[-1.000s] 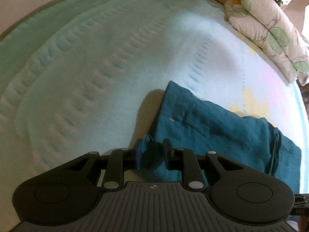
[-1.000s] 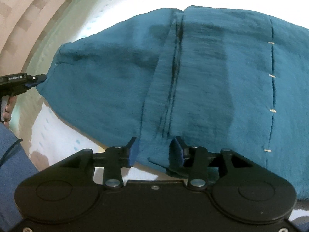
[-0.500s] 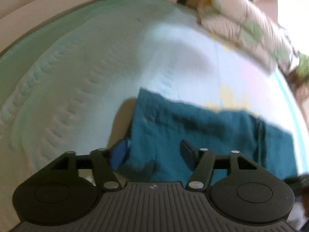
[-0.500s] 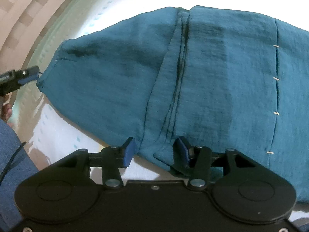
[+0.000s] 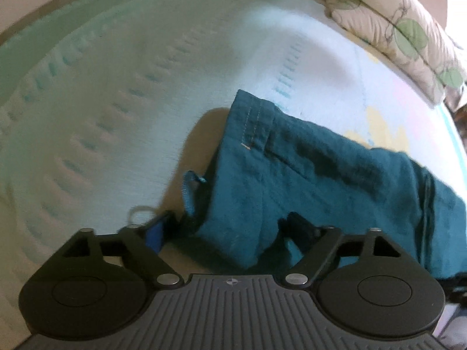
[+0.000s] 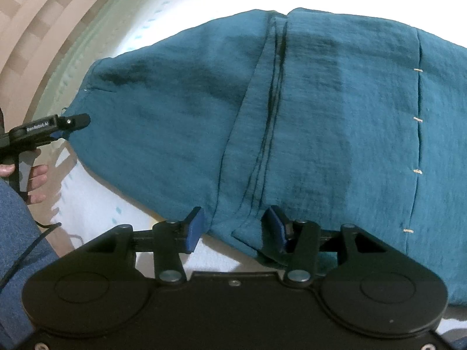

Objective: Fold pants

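The teal pants [image 6: 306, 110] lie folded on the bed. In the left wrist view the pants [image 5: 321, 180] stretch from the gripper toward the right, with a stitched corner at the top left. My left gripper [image 5: 227, 227] is open, its jaws wide apart around the near corner of the cloth. It also shows in the right wrist view [image 6: 70, 124] at the cloth's left end. My right gripper [image 6: 233, 227] is open, its blue pads on either side of the pants' near folded edge.
A pale green and white bed cover [image 5: 116, 87] spreads around the pants. A floral quilt [image 5: 394, 23] is folded at the far right. A thin blue strap [image 5: 189, 192] lies by the left gripper. The person's leg in jeans [image 6: 17, 248] is at left.
My left gripper has opened from shut on the pants' corner to wide apart. My right gripper has opened a little more. The pants lie still.
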`<state>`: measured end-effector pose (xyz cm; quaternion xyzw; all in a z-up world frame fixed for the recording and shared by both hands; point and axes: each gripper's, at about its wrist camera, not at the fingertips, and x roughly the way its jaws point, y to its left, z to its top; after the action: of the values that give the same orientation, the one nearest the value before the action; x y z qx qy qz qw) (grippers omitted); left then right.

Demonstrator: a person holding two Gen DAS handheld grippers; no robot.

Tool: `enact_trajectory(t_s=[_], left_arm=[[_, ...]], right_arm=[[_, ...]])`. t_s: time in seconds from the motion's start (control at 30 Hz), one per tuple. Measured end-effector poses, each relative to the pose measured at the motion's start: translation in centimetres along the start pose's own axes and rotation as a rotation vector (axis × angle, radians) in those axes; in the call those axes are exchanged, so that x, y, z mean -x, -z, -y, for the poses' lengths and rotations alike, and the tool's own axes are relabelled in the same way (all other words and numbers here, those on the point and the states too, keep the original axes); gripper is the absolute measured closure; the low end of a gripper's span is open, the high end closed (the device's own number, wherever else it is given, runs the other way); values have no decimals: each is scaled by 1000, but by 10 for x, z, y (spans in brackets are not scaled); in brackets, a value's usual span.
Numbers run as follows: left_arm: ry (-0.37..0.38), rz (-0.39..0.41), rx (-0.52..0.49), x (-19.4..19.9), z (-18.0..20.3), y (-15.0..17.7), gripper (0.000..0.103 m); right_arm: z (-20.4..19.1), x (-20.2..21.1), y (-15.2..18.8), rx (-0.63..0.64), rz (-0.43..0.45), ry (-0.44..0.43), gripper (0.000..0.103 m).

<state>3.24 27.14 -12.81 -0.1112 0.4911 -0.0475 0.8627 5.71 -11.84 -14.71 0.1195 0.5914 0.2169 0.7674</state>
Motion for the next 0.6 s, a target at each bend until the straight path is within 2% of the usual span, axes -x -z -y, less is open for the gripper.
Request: enact_trajectory(t_s=[0.17, 0.33, 0.4, 0.43, 0.47, 0.53, 0.6], left_arm=[[-6, 16, -48, -10, 14, -6, 16], [-5, 28, 5, -15, 18, -14, 19], [-34, 8, 12, -15, 18, -20, 37], [-64, 9, -7, -13, 20, -22, 70], [-66, 17, -22, -10, 22, -25, 88], [-29, 0, 20, -4, 18, -31, 93], [-17, -18, 36, 2, 20, -39, 93]], right_arm=[[1, 0, 1, 12, 1, -3, 42], [3, 1, 3, 7, 7, -14, 42], [7, 2, 3, 0, 9, -24, 42], [8, 3, 3, -6, 12, -31, 42], [12, 4, 4, -10, 13, -38, 42], [16, 6, 5, -22, 18, -51, 42], [20, 11, 6, -36, 36, -65, 43]])
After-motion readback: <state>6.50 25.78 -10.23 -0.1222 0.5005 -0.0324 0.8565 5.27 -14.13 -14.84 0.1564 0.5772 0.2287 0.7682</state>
